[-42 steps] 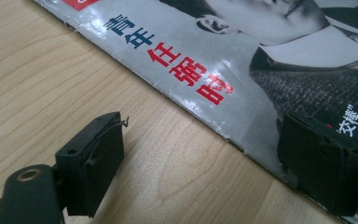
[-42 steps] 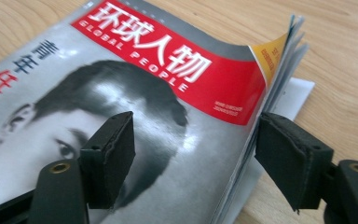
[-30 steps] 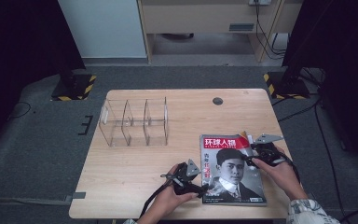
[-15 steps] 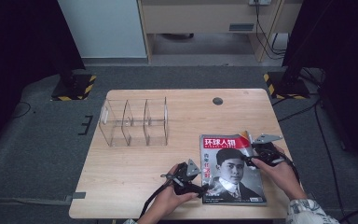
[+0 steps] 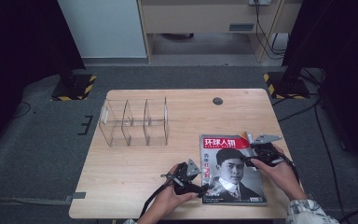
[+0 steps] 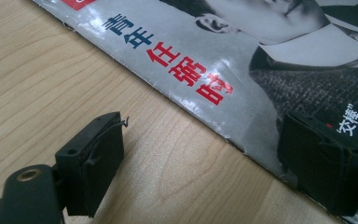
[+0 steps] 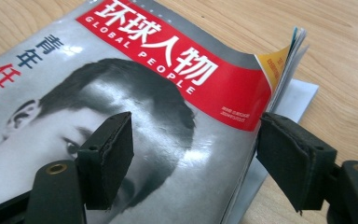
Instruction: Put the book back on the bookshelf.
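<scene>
High view: we note light wooden table (image 5: pixel 135 172) on grey carpet, both grippers (image 5: pixel 204 187) (image 5: pixel 246 160) spread at glossy red-banner magazine (image 5: pixel 235 186).

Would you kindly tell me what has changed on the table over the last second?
Very little. The right gripper, its jaws astride the magazine's right edge, has just opened them slightly; nothing is gripped. The left gripper kept open at the left edge. Magazine, clear organizer and both hands stayed put.

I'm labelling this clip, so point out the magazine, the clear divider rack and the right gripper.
magazine (image 5: pixel 235 179), high view, cover portrait.
clear divider rack (image 5: pixel 135 122), high view, middle compartment wall.
right gripper (image 7: pixel 193 158), right gripper view, between its open jaws.
</scene>
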`<state>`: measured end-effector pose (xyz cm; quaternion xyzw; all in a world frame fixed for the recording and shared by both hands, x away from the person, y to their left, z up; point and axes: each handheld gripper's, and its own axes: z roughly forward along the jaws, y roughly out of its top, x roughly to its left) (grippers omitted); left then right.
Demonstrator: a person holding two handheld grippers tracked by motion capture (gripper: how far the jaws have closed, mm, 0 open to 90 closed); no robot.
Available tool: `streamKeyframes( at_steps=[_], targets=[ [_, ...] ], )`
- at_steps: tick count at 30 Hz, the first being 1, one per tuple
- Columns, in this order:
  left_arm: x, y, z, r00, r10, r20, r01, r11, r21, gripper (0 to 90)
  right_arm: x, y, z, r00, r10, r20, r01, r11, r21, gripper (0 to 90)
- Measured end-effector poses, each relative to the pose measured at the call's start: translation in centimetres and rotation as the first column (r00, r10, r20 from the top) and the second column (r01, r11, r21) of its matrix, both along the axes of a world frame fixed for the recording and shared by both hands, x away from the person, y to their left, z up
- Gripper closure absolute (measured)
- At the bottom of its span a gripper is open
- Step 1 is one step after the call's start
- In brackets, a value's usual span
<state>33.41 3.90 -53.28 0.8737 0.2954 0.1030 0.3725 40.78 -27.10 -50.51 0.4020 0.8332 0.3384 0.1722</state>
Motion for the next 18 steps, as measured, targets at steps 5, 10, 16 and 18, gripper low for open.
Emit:
streamKeyframes(
  at_steps=[5,10,16,18],
  targets=[
    [0.0,0.0,0.0,1.0,-0.001,-0.001,0.001,1.0,0.001,13.6,0.2,-0.5,-0.5,0.9996,-0.023,-0.013,0.023,1.0,-0.004,26.2],
    [0.0,0.0,0.0,1.0,0.0,-0.001,0.0,1.0,0.0,13.6,0.8,-0.8,-1.5,0.9979,-0.048,-0.043,0.048,0.999,-0.018,23.3],
    [0.0,0.0,0.0,1.0,0.003,-0.001,-0.003,1.0,-0.003,13.6,1.3,-1.1,-1.9,0.9968,-0.063,-0.05,0.062,0.998,-0.018,22.3],
    [0.0,0.0,0.0,1.0,0.001,-0.001,-0.001,1.0,-0.001,13.6,1.3,-1.1,-1.9,0.9966,-0.071,-0.042,0.071,0.997,-0.014,22.8]
  ],
)
